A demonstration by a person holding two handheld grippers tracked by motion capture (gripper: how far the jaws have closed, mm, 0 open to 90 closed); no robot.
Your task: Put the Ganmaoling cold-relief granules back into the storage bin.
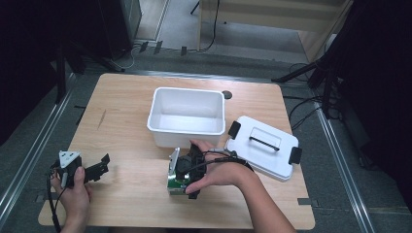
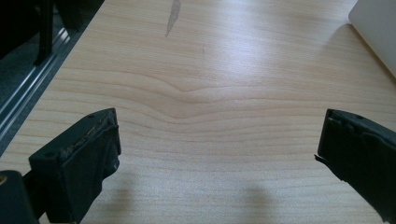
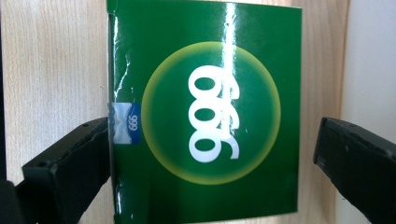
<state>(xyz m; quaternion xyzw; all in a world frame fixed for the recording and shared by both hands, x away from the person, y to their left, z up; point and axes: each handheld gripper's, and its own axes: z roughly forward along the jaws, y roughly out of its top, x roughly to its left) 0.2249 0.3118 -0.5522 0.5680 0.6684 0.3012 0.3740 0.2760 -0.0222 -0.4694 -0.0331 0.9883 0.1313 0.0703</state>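
A glossy green box (image 3: 205, 93) printed with "999" in a yellow circle lies flat on the wooden table (image 1: 126, 121), just in front of the white bin (image 1: 187, 104). My right gripper (image 3: 212, 140) points down over the box and is open. Its jaws stand on either side of the box, the left one against the box's edge and the right one a little clear of it. In the high view a hand holds this gripper (image 1: 183, 169) over the box (image 1: 174, 185). My left gripper (image 1: 101, 166) rests low at the table's front left, open, with bare wood between its jaws (image 2: 217, 135).
The white bin is empty and stands mid-table; its corner (image 2: 378, 28) shows in the left gripper view. Its white lid (image 1: 260, 145), with black clips and a handle, lies to the right of the bin. A dark round hole (image 1: 227, 95) sits behind the bin.
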